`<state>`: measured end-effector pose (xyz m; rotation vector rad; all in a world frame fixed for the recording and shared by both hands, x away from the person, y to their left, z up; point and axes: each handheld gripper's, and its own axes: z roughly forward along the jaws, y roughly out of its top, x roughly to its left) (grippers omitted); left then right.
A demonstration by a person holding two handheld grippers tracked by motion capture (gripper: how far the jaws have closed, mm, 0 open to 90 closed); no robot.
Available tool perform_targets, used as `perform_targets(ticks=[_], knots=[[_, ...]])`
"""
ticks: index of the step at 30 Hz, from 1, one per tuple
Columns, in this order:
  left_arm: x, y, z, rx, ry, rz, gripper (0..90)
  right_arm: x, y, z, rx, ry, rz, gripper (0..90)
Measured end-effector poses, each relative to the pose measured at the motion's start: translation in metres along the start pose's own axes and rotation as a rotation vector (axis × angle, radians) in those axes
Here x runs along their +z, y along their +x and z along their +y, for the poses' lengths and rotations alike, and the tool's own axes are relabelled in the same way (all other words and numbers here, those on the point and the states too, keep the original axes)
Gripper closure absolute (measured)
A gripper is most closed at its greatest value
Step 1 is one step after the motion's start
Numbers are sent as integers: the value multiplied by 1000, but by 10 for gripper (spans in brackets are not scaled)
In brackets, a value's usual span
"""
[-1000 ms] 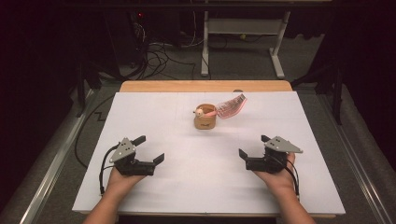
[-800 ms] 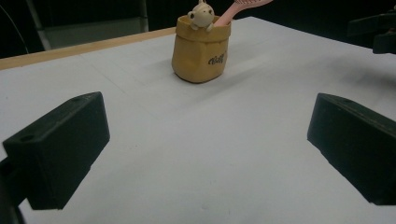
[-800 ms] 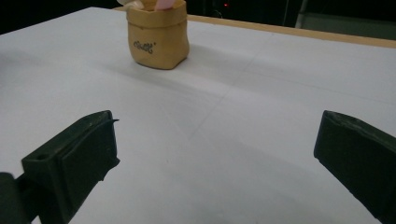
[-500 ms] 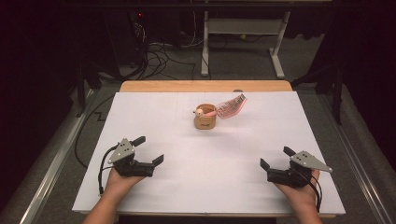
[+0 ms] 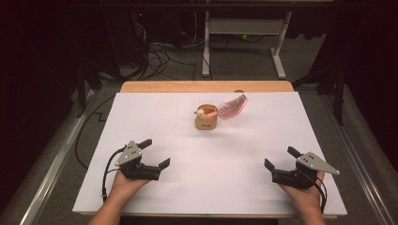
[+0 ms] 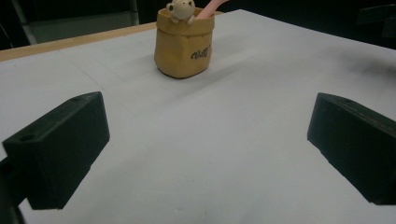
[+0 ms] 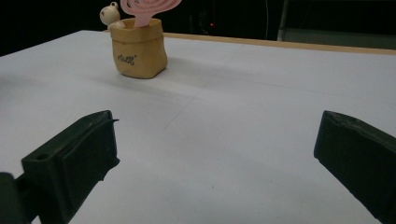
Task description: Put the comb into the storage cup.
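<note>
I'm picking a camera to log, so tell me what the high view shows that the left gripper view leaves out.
High view alone: both hands, the left gripper, the right gripper, the pink fan's whole blade, floor cables. Left gripper view alone: dark lettering on the cup. Both: tan cup, little figure at its rim, white table, open jaws.

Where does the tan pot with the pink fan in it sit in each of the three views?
High view: tan pot just above the middle of the white table, ahead of both grippers.
Left gripper view: top, left of centre, beyond the open black fingers.
Right gripper view: top left.
Shared landmark: the little round-headed figure at the pot's rim, beside the pink fan.
</note>
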<state>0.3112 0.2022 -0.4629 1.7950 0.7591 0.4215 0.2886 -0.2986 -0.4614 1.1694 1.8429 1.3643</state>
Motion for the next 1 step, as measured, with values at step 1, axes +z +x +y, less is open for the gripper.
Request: perform_targets(ticks=[1], knots=[[0,0,0,0,0,2,0,0,0,0,-1,-3,3,3]])
